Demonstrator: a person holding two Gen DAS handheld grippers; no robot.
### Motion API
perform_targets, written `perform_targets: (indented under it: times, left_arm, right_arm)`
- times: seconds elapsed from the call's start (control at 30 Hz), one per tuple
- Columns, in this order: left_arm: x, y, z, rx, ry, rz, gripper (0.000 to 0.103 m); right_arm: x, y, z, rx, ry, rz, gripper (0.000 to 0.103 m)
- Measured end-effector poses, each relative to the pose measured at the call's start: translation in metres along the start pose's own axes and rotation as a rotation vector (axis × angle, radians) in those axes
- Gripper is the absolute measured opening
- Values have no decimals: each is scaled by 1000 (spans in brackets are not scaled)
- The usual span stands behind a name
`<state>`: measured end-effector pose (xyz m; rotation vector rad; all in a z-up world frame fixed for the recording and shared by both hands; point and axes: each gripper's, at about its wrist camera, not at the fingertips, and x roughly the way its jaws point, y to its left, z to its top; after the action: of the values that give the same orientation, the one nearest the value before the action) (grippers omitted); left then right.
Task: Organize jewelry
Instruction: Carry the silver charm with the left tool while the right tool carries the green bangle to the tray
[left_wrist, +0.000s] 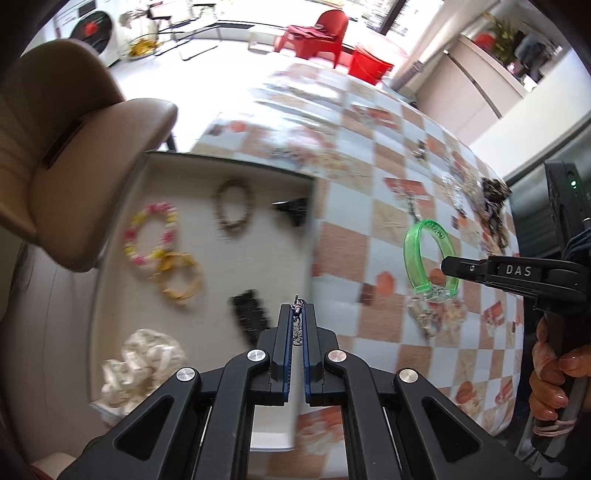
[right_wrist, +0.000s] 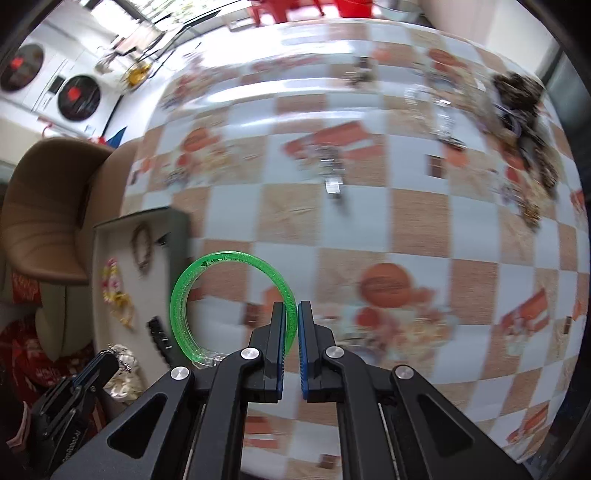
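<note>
My left gripper (left_wrist: 297, 308) is shut on a small silver trinket (left_wrist: 297, 320) that sticks out between its blue pads, above the near edge of a cream tray (left_wrist: 240, 266). In the tray lie a pink-yellow bead bracelet (left_wrist: 150, 234), a brown bead bracelet (left_wrist: 233, 206), a yellow bangle (left_wrist: 181, 277), a black clip (left_wrist: 249, 312) and a white ribbon bundle (left_wrist: 142, 363). My right gripper (right_wrist: 291, 308) is shut on a green translucent bangle (right_wrist: 207, 295), held above the checked tablecloth. In the left wrist view that green bangle (left_wrist: 417, 258) hangs from the right gripper (left_wrist: 448, 265).
More jewelry lies on the tablecloth (right_wrist: 406, 229): a silver clip (right_wrist: 332, 184), clear pieces (right_wrist: 443, 110) and a dark tangled heap (right_wrist: 524, 122). A brown chair (left_wrist: 74, 166) stands left of the tray. A hand (left_wrist: 550, 384) holds the right gripper's handle.
</note>
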<state>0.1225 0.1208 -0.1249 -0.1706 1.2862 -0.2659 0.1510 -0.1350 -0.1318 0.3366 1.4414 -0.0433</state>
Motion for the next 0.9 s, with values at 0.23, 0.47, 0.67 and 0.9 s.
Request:
perform_targets:
  times: [0.23,0.47,0.67,0.9]
  left_arm:
    - [7,57,-4,-59,4,56,8]
    - [29,96,-4,-107,23,117,8]
    - [51,112,-8,-123,59,134,8]
    - [66,117,-13,-126,88,157,8]
  right_arm:
    - [21,77,0,-111,20,18,7]
    - [57,139,10,-197,45,2,7]
    - [91,174,26,-231,63,-22,7]
    - [124,187,37,-239,84,-77,7]
